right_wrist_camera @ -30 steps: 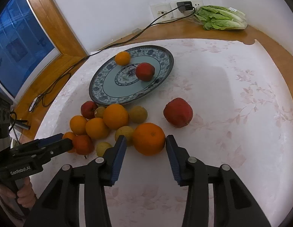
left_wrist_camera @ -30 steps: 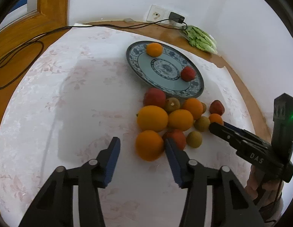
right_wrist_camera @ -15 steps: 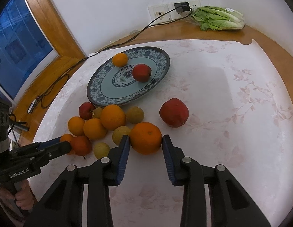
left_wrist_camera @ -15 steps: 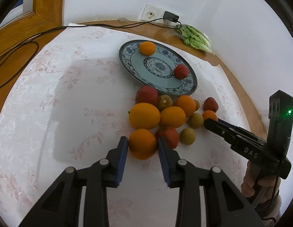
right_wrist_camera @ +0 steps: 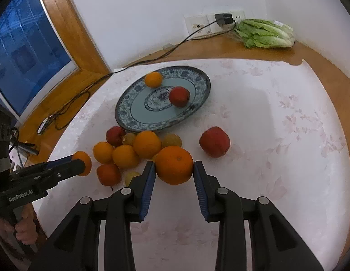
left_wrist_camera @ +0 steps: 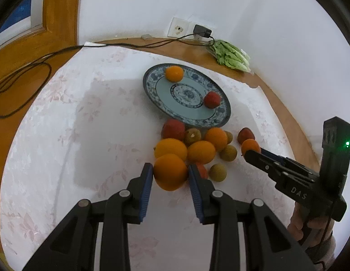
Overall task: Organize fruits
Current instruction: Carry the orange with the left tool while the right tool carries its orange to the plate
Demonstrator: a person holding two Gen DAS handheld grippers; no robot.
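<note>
Both tongs angle downward, each clamping an orange.

I see bare counter (right_wrist_camera: 276, 158) right of the fruit pile (right_wrist_camera: 129, 149), with only one red apple (right_wrist_camera: 214, 141) standing there. The pile crowds the plate's (right_wrist_camera: 197, 76) near rim. On the plate, an orange (right_wrist_camera: 153, 79) and an apple (right_wrist_camera: 179, 96) leave its near half free.

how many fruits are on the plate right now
2. A small orange sits near the far rim of the plate, and a red fruit lies just right of its centre. Nothing on the plate looks hidden.
</note>
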